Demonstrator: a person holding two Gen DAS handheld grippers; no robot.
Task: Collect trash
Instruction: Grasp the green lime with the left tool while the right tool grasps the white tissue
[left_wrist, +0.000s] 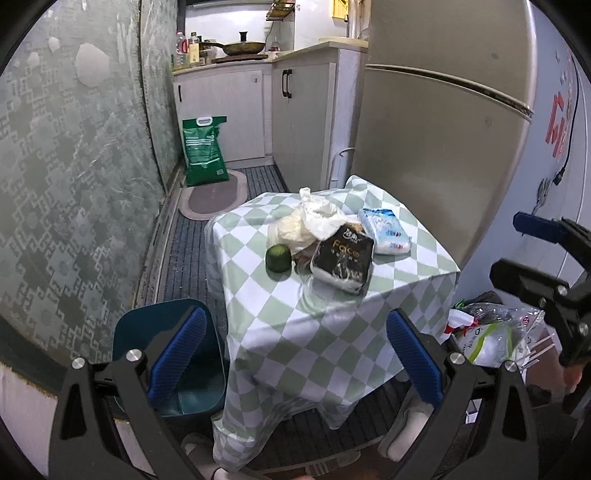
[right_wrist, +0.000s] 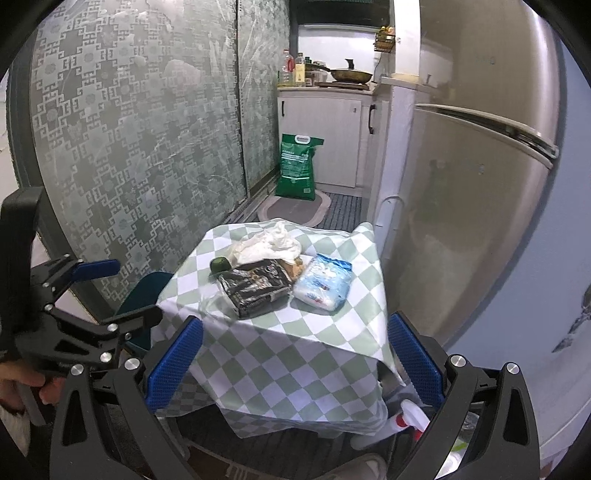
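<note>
Occlusions first: something brown under the black packet (left_wrist: 341, 260) is mostly covered, you can't identify it. The teal bin (left_wrist: 184, 369) is half hidden behind your left gripper's finger and the cloth overhang. The full trash bag (left_wrist: 491, 332) off the table's right edge is cut off by your right gripper's frame in the left wrist view; contents are a jumble of clear and white plastic, hard to read.

Your left gripper (left_wrist: 295, 354) is spread wide, nothing between the blue ribbed pads. Your right gripper (right_wrist: 293, 360) is the same: spread, empty. Both hang short of the tabletop's near edge, well apart from the trash.

The trash sits clustered mid-tabletop on the green-and-white checked cloth (left_wrist: 332, 332):
- black packet, glossy crinkled film, gold "Face" lettering, nearest you
- blue-white packet (left_wrist: 386, 230), soft pillow shape, just beside the black one toward the right edge
- crumpled white plastic bag (left_wrist: 314, 218) behind both, toward the far edge, touching the black packet
- small round green object (left_wrist: 279, 258), left of the black packet, toward the left edge; fruit or cap, you can't tell

The teal bin stands on the floor below the tabletop's near-left corner. The fridge (left_wrist: 443, 147), a smooth metallic door, stands beside the far-right corner.
</note>
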